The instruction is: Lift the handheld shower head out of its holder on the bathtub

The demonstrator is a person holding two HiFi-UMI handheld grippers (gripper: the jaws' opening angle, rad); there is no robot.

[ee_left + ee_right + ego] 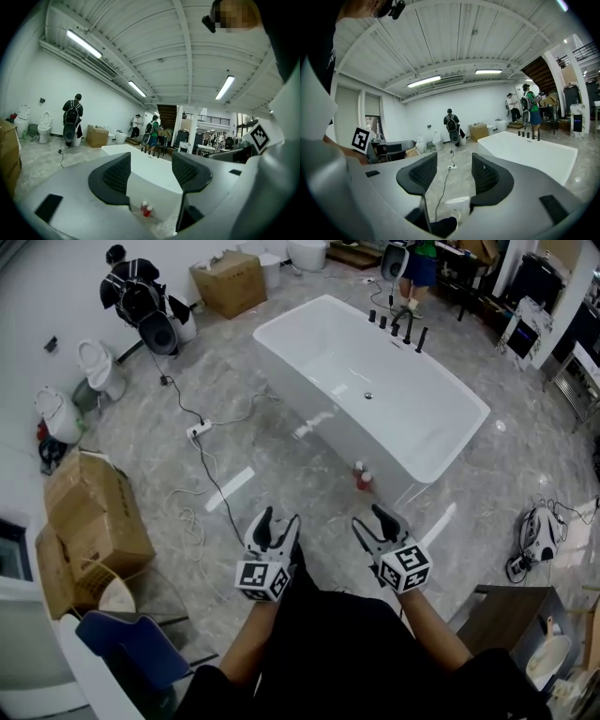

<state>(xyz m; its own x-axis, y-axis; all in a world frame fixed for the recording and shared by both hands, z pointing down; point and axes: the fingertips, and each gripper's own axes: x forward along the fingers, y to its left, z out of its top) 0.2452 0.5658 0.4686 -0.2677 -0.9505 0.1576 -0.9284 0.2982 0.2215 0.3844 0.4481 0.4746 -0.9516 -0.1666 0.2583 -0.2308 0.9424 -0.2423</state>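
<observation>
My left gripper [279, 518] and right gripper [372, 519] hang near me, fingers [115, 178] wide apart, holding nothing. The handheld shower head [421, 339] stands upright on the bathtub's [291, 371] far rim, well apart from both. It is probably rigid, slick and hose-tethered, so I'd grip its slim handle.

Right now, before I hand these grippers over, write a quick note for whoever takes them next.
Left gripper: open, empty.
Right gripper: open, empty.
Both are held low near the body, well short of the bathtub.
The black fittings stand on the tub's far rim. The shower head should be among them, but it is too small to single out.
Done: nothing.
Left: walk up, grip the shower head, lift it from its holder.
</observation>
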